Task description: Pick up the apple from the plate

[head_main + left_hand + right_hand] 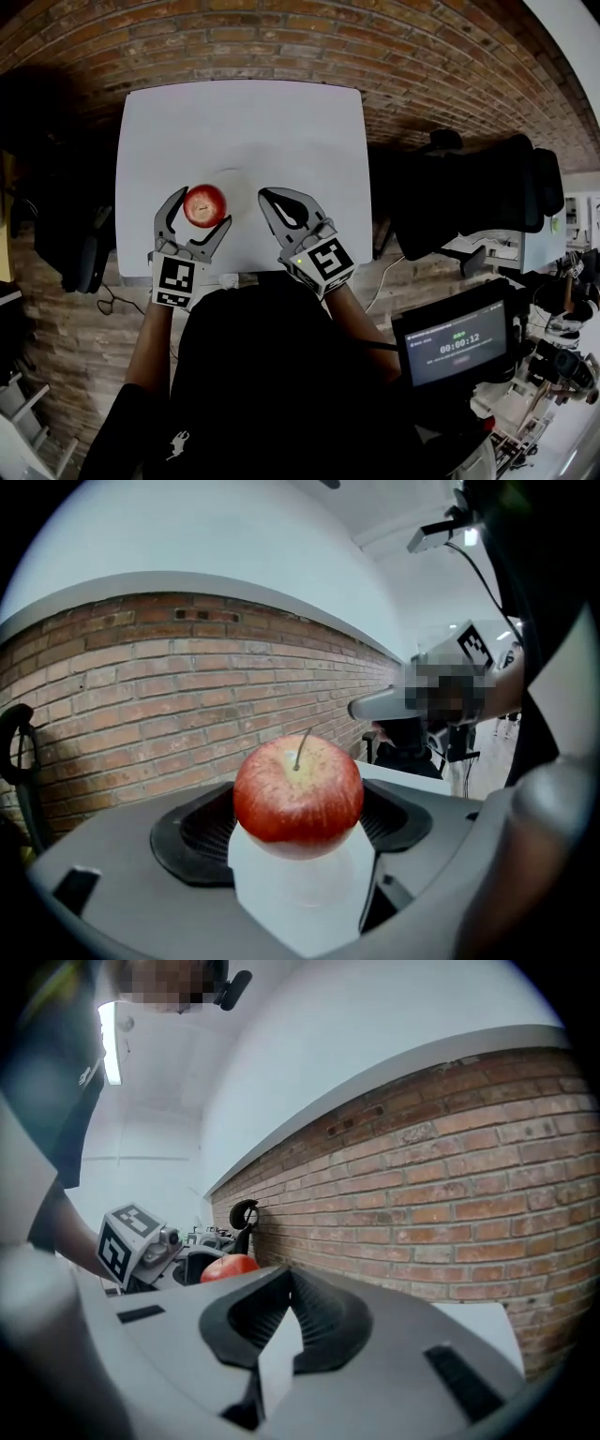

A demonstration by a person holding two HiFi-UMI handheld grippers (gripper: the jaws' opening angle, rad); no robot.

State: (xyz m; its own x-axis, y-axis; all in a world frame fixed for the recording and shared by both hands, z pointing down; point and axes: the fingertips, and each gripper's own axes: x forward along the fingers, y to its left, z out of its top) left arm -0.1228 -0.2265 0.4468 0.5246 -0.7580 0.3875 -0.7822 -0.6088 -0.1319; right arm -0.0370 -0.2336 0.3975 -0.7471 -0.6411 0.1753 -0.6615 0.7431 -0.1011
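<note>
A red apple (pixel 204 205) with a short stem sits between the two fingers of my left gripper (pixel 204 207), which is shut on it. In the left gripper view the apple (pixel 298 789) fills the gap between both black pads, above a white surface. The white plate (pixel 241 184) is faint against the white table, just right of and behind the apple. My right gripper (pixel 267 195) hovers beside the plate with its jaws shut on nothing. Its view shows the pads (pixel 323 1312) meeting at the tip, with the apple (pixel 228 1267) off to the left.
The white table (pixel 244 117) stands on a brick-patterned floor. A black office chair (pixel 469 192) is at its right and another dark chair (pixel 80 248) at its left. A screen with a timer (pixel 457 349) sits lower right. A cable (pixel 112 302) lies on the floor.
</note>
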